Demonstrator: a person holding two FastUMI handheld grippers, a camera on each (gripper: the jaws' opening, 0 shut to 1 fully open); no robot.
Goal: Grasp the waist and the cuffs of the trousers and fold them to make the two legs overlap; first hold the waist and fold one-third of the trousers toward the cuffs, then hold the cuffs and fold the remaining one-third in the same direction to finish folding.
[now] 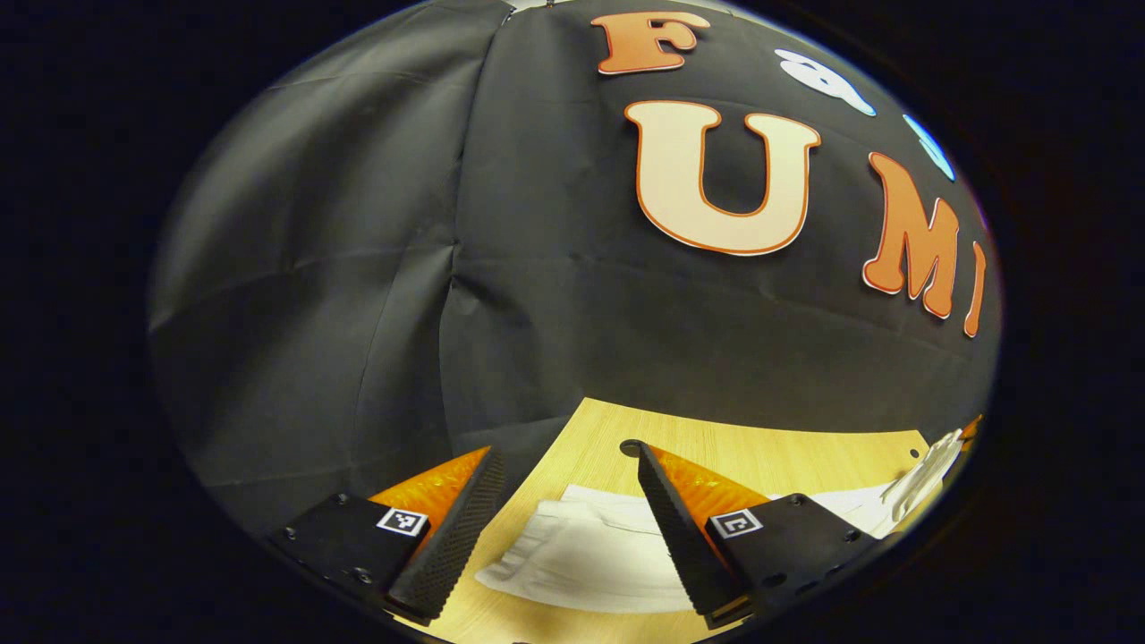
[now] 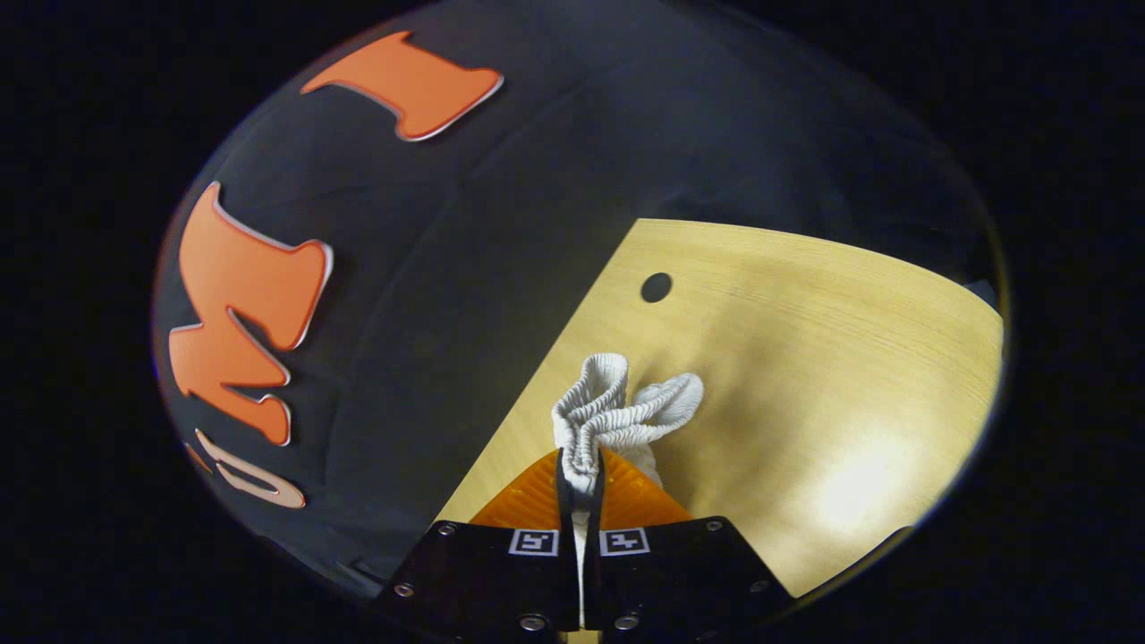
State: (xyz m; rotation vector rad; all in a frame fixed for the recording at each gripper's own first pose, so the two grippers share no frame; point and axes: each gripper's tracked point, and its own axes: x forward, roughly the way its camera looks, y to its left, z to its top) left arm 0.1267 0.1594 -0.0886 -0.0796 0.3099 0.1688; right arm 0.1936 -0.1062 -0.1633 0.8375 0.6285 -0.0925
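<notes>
Fingers [image 2: 586, 465] of the right gripper [image 2: 580, 483] were pinched on the trousers' gathered waistband [image 2: 617, 407], lifted above the bench [image 2: 805, 358]. Left gripper [image 1: 568, 528] fingers [image 1: 447, 537] stood spread apart above the trousers [image 1: 581, 559] lying on the bench [image 1: 760, 452].

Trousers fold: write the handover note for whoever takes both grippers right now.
Right gripper: shut on the gathered elastic waist of the white trousers, held above the wooden table.
Left gripper: open, fingers apart and holding nothing, hovering over the trousers, which lie on the table.
Done: waist grasped.
Left: it is unclear whether the legs overlap yet. Take hold with the left gripper, then fold a third from the waist toward the cuffs, then fold the cuff third the same way.
</notes>
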